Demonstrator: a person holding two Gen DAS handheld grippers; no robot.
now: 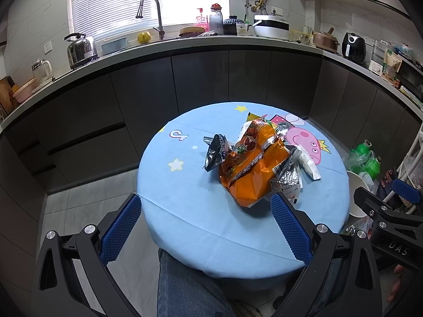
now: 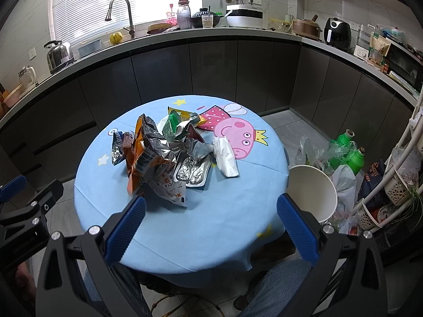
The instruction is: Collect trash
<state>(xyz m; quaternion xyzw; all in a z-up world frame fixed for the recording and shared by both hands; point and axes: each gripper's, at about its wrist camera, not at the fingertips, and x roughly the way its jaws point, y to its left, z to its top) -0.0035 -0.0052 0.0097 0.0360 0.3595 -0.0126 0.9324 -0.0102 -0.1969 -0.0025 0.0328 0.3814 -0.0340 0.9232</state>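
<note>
**Wrappers heaped on the worktop, both grippers wide open and empty**

The trash is a loose heap in the middle of the round worktop: an orange bag with a dark wrapper to its left, a foil tray and a white wrapper to its right. The left gripper and right gripper both hover short of the orange bag, fingers spread wide and holding nothing.

The pieces overlap, so closing on the orange bag could drag its neighbours along or flick light foil off the worktop's edge. Crinkled film may also slip from the pads.

A white paper bucket stands on the floor to the right of the orange bag, just beside the worktop's rim, probably the bin. Green bottles and plastic bags crowd behind the bucket, and a dropped wrapper could get lost among them.
</note>
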